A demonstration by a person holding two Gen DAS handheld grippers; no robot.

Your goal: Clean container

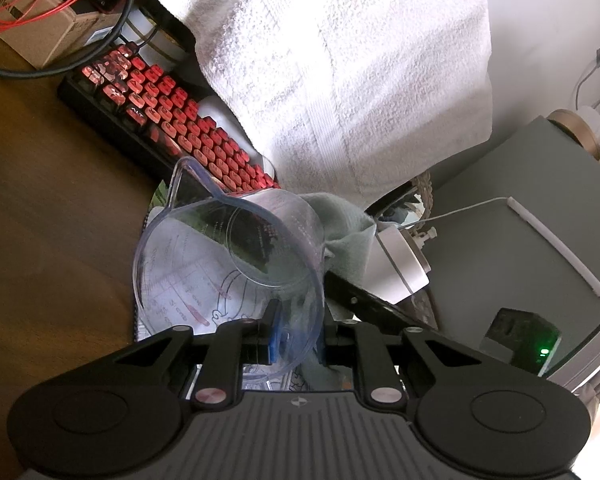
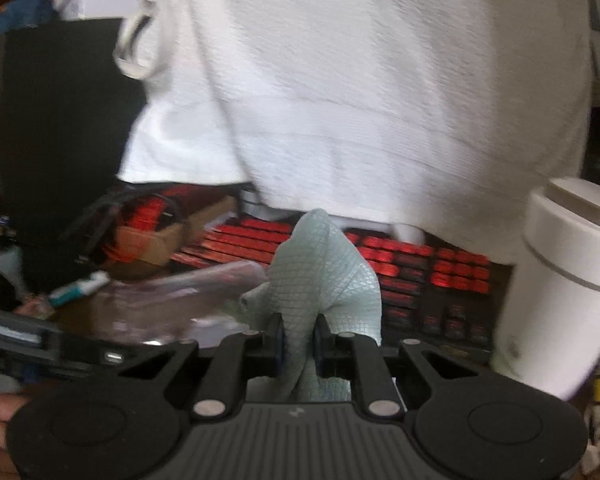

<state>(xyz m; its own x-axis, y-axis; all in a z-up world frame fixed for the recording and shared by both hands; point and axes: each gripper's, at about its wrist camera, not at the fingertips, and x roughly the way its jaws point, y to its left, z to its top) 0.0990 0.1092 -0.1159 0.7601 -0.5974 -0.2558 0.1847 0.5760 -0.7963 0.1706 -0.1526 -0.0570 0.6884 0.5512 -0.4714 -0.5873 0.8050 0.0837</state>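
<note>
Left wrist view: left tongs [image 1: 296, 330] clamp the jug [image 1: 236, 248] wall, tipping its mouth over the bench [image 1: 60, 220] for wiping. Right tongs [image 2: 300, 338] pinch the cloth [image 2: 324, 280], just beside it.

Counter [image 1: 40, 240]: dark brown wood.
Keyboard [image 1: 172, 120]: red-lit keys, lying flat.
Cardboard box [image 1: 48, 36]: behind keyboard.
Printed sheet [image 1: 204, 300]: just before keyboard.

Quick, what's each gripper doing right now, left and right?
Left gripper: closed on the clear measuring cup, gripping its wall.
Right gripper: closed on the pale green cloth.
</note>
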